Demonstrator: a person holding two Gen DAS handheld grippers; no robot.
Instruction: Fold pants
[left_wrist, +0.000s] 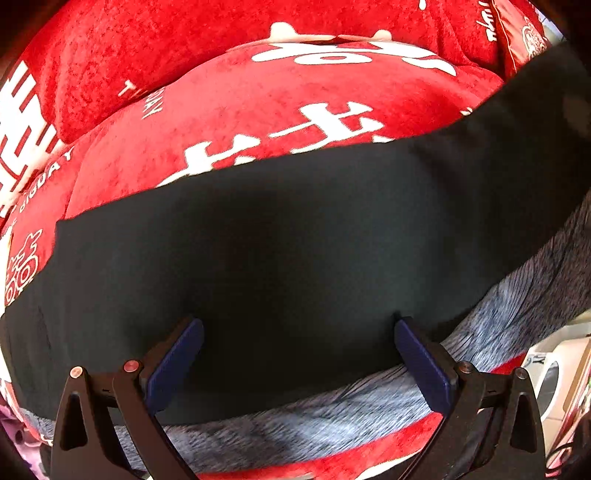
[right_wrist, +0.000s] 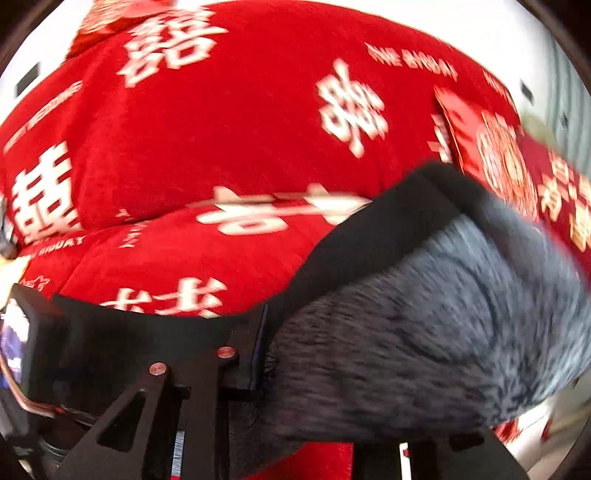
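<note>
Black pants (left_wrist: 280, 236) with a grey fleece lining (left_wrist: 303, 424) lie across a red bed. My left gripper (left_wrist: 298, 354) is open, its blue pads (left_wrist: 177, 358) spread wide just above the black cloth near its lined edge. In the right wrist view the pants (right_wrist: 369, 236) are lifted and turned so the grey fleece lining (right_wrist: 424, 332) faces the camera. My right gripper (right_wrist: 266, 354) is shut on the pants' edge; only its left finger (right_wrist: 255, 354) shows, the other is hidden behind the fleece.
A red quilt (left_wrist: 258, 110) with white characters covers the bed, also in the right wrist view (right_wrist: 221, 129). Red pillows (right_wrist: 491, 155) lie at the far right. A white appliance (left_wrist: 554, 376) stands off the bed's edge at the lower right.
</note>
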